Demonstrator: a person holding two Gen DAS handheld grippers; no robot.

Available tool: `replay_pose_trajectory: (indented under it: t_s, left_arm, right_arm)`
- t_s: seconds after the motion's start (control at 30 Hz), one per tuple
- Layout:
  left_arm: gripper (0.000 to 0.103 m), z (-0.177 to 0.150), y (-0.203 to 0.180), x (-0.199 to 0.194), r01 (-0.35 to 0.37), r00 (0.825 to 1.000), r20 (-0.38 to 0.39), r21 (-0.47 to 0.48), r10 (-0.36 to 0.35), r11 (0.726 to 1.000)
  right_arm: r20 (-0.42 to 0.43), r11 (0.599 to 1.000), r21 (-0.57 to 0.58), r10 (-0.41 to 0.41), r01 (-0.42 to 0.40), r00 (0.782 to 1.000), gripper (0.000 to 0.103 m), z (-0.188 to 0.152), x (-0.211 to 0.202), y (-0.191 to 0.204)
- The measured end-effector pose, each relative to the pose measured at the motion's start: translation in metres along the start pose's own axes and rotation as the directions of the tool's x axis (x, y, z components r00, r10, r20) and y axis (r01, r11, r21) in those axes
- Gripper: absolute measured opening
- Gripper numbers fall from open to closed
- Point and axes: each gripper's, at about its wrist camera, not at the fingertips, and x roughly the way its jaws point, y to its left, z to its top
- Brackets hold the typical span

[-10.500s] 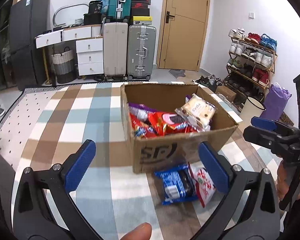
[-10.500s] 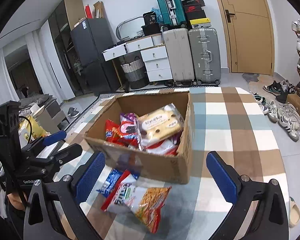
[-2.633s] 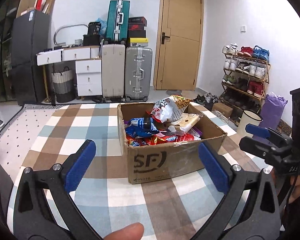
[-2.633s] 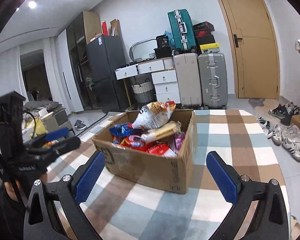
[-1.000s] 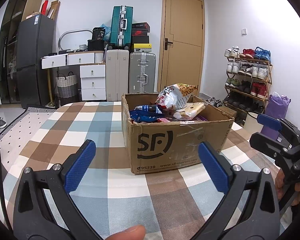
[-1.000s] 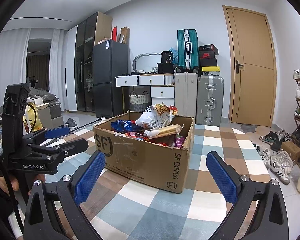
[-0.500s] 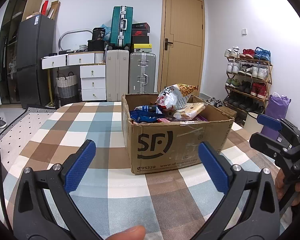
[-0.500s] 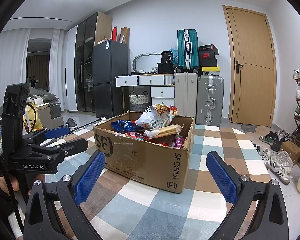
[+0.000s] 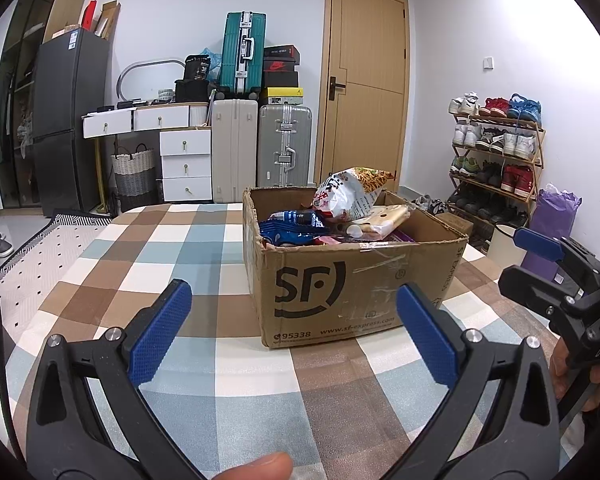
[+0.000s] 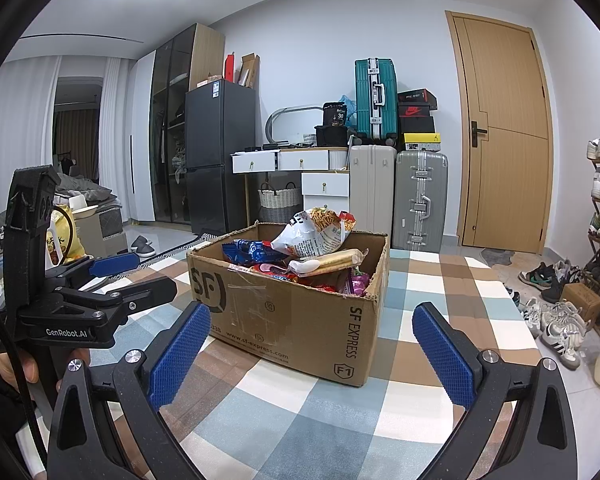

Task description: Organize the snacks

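Both my grippers, left [image 9: 296,336] and right [image 10: 310,350], spread wide, empty. Snack box [image 9: 352,276] dead ahead on bench [image 9: 148,248], between them; left nearer, judging by framing.

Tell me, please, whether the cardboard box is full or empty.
Full: snack packets are heaped above the cardboard box rim, a white chip bag topmost.

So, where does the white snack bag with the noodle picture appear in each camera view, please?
Left wrist view: the white snack bag lies on top of the pile in the cardboard box, right of centre, before the door.
Right wrist view: the same bag tops the pile, near centre, before the pale suitcase.
Shared landmark: the teal suitcase standing high at the back wall.
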Motion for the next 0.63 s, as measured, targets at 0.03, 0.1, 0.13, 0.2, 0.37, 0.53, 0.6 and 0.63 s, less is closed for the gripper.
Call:
replay_pose_trajectory:
  t_s: [0.03, 0.1, 0.13, 0.2, 0.37, 0.53, 0.6, 0.63]
  left_arm:
    - [0.102, 0.0000, 0.0000, 0.0002, 0.000, 1.000, 0.000, 0.000, 0.000, 1.000]
    - [0.102, 0.0001, -0.0001, 0.0007, 0.000, 1.000, 0.000, -0.001, 0.000, 1.000]
    - [0.102, 0.0002, -0.0001, 0.0005, 0.001, 1.000, 0.000, 0.000, -0.001, 1.000]
    - [0.102, 0.0002, -0.0001, 0.0011, 0.000, 1.000, -0.001, 0.000, 0.000, 1.000]
    - [0.102, 0.0001, 0.0007, 0.0030, 0.002, 1.000, -0.005, -0.004, -0.002, 1.000]
    - [0.102, -0.0001, 0.0005, 0.0031, 0.004, 1.000, -0.005, -0.002, -0.004, 1.000]
    - [0.102, -0.0002, 0.0000, 0.0035, 0.004, 1.000, -0.003, 0.000, -0.004, 1.000]
    - [0.102, -0.0006, -0.0001, 0.0039, 0.005, 1.000, -0.003, 0.002, -0.005, 1.000]
  right_arm:
    - [0.000, 1.000, 0.001, 0.000, 0.000, 1.000, 0.103, 0.0001, 0.0000, 0.0001]
    - [0.000, 1.000, 0.001, 0.000, 0.000, 1.000, 0.103, 0.0001, -0.0001, 0.0002]
    - [0.000, 1.000, 0.001, 0.000, 0.000, 1.000, 0.103, -0.0001, 0.0000, 0.0001]
    - [0.000, 1.000, 0.001, 0.000, 0.000, 1.000, 0.103, 0.0000, 0.0000, 0.0001]
    - [0.000, 1.000, 0.001, 0.000, 0.000, 1.000, 0.103, -0.0001, 0.0000, 0.0001]
    - [0.000, 1.000, 0.001, 0.000, 0.000, 1.000, 0.103, 0.0000, 0.0000, 0.0001]
    - [0.000, 1.000, 0.001, 0.000, 0.000, 1.000, 0.103, -0.0001, -0.0002, 0.0002]
    - [0.001, 1.000, 0.001, 0.000, 0.000, 1.000, 0.103, -0.0002, -0.0001, 0.0003]
